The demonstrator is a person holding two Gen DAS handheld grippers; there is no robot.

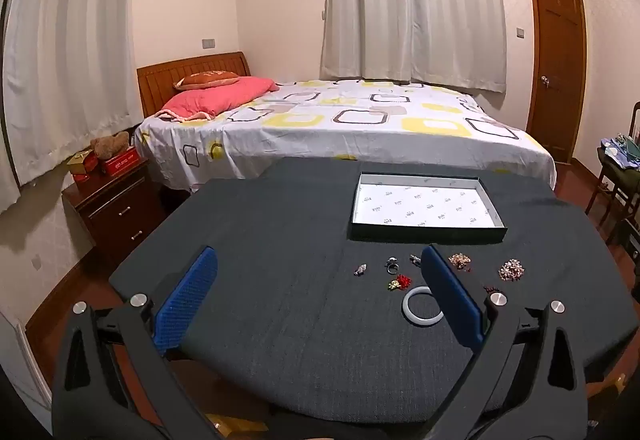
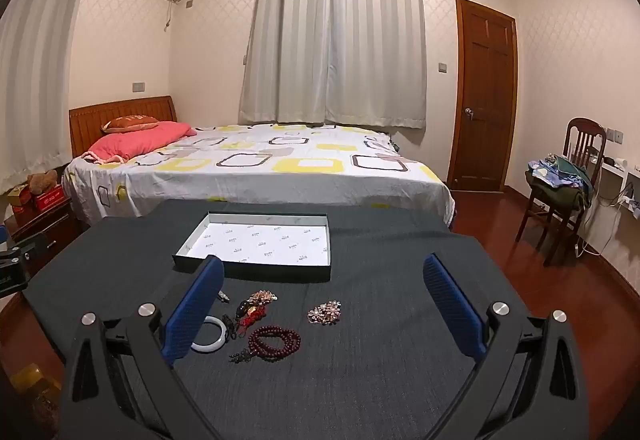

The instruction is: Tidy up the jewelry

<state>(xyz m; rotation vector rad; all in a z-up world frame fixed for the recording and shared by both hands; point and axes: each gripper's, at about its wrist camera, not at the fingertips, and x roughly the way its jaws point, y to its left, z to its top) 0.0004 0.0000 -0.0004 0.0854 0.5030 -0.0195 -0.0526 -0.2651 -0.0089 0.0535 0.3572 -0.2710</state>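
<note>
Right wrist view: right gripper (image 2: 322, 304) jaws spread wide, nothing between the pads, hovering above the dark tablecloth (image 2: 360, 372). Left gripper (image 1: 320, 292) same: fully spread, empty.

Jewelry lies loose on the cloth just in front of the shallow open box (image 2: 256, 244), none in it yet:
- white bangle (image 2: 210, 336), partly behind the right gripper's left finger. Rigid, smooth, likely slippery and brittle; pinch across the band at one side.
- dark red bead bracelet (image 2: 274, 343), coiled. Limp, will sag and swing; grab a bunched section of the coil.
- two rhinestone brooches (image 2: 325, 312), (image 2: 262, 297). Light, stiff, bumpy; take by the edges, gently.
- red tassel charm (image 2: 250, 316), soft, tangle risk with the beads.
- ring (image 1: 393, 265), small silver piece (image 1: 360, 269), red flower pin (image 1: 400, 282): tiny, low-profile, hardest to pinch off cloth.
</note>
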